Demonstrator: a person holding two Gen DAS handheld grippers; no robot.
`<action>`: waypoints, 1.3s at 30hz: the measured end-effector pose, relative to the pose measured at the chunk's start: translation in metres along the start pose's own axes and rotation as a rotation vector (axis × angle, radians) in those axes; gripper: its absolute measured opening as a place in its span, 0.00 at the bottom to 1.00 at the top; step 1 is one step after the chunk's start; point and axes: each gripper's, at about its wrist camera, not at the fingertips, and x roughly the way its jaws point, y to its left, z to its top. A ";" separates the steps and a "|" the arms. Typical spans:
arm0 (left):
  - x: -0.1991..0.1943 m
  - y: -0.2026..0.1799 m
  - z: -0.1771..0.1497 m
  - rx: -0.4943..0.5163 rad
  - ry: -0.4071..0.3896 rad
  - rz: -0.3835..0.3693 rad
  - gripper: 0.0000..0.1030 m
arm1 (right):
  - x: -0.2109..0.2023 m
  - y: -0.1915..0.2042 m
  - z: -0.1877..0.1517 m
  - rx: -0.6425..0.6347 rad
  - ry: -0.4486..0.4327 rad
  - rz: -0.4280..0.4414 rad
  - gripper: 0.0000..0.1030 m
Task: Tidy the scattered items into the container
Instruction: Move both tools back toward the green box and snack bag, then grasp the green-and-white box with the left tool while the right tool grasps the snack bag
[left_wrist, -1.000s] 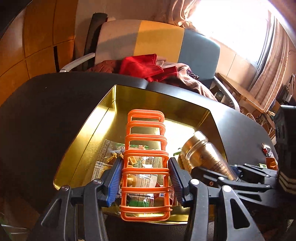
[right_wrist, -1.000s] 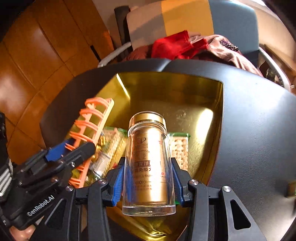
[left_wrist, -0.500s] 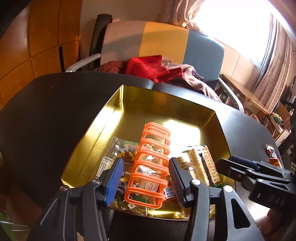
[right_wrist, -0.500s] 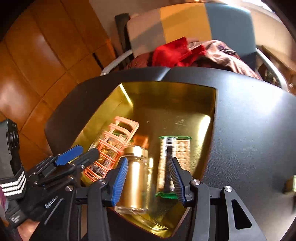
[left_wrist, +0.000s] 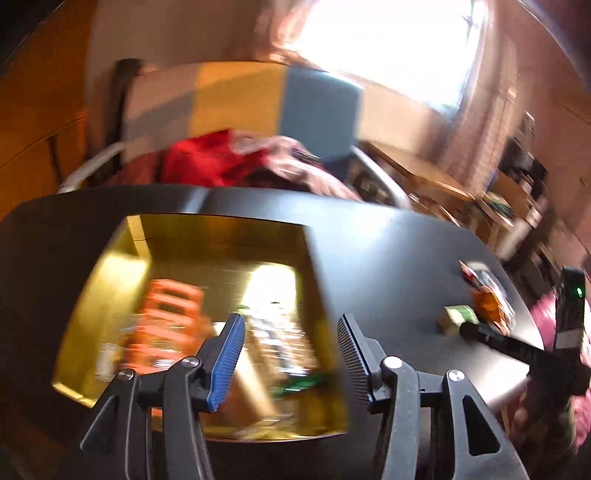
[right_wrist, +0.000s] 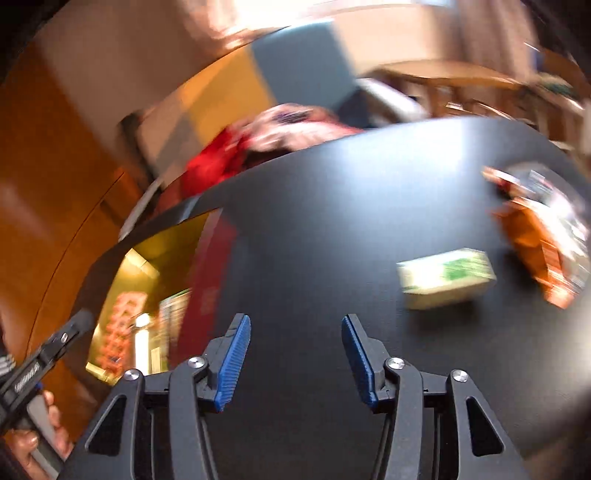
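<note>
Some things sit in the gold tray, others lie loose on the counter.

The tray (left_wrist: 221, 236) holds an orange rack (left_wrist: 166, 317); the small green box (right_wrist: 447, 278) and orange packets (right_wrist: 535, 251) lie far right. Both grippers, left (left_wrist: 290, 356) and right (right_wrist: 295, 356), gape wide and hold nothing. A hurried reach could knock the box away.

I log a black table (right_wrist: 332, 240). Tin (left_wrist: 221, 236) is gold inside, mirror-bright. Rack (left_wrist: 166, 317) in it is orange; other contents blur to green and tan. Left gripper (left_wrist: 291, 356): black frame, one blue ribbed pad showing, the other dark. Right gripper (right_wrist: 295, 358): black frame, both pads blue. Box (right_wrist: 447, 277) near the table's right edge is cream with green print; packet (right_wrist: 535, 243) beyond it orange. Chair (left_wrist: 240, 103): grey, yellow, blue panels. Cloth (left_wrist: 207, 162) is red.
</note>
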 end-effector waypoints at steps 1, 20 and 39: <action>0.005 -0.016 0.000 0.036 0.015 -0.028 0.55 | -0.008 -0.018 0.001 0.037 -0.015 -0.026 0.54; 0.118 -0.226 -0.013 0.539 0.203 -0.268 0.59 | -0.091 -0.189 -0.028 0.301 -0.118 -0.270 0.64; 0.174 -0.241 -0.011 0.579 0.278 -0.295 0.59 | -0.077 -0.169 -0.003 0.221 -0.108 -0.309 0.69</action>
